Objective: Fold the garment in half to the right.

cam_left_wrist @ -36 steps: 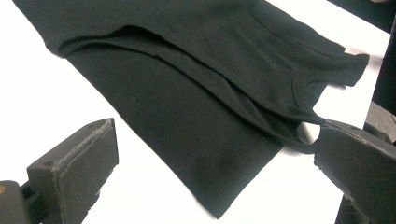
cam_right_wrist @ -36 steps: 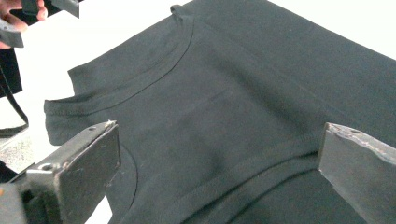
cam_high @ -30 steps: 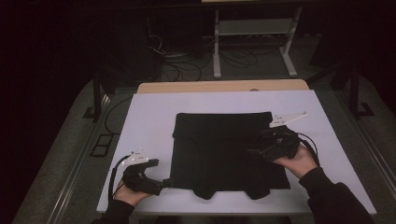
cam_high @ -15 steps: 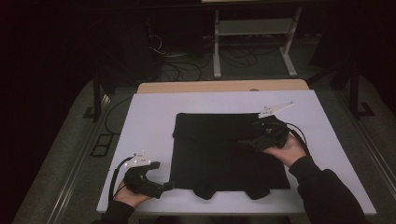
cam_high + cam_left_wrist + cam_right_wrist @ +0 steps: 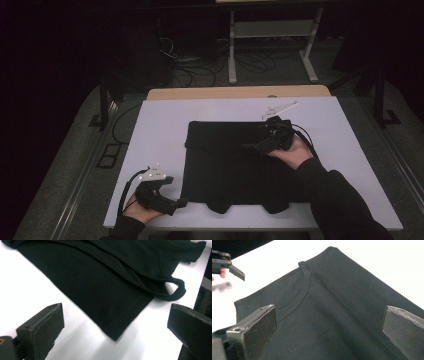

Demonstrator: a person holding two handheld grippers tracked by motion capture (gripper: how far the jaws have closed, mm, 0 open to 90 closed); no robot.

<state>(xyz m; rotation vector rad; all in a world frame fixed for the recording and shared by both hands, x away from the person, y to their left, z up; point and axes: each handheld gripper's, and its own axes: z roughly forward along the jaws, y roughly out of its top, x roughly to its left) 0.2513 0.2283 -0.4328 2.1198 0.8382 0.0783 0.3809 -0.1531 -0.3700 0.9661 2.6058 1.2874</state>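
Garment (image 5: 235, 165) lies folded on white table (image 5: 160, 130), both tools apart, unobstructed

Garment (image 5: 235, 165): flat on table (image 5: 160, 130), centre, reaching the near edge. Left gripper (image 5: 175, 204): near-left corner, beside garment's near-left corner. Right gripper (image 5: 252, 147): above garment's far-right part.

Black garment (image 5: 235, 160); white table (image 5: 160, 130)
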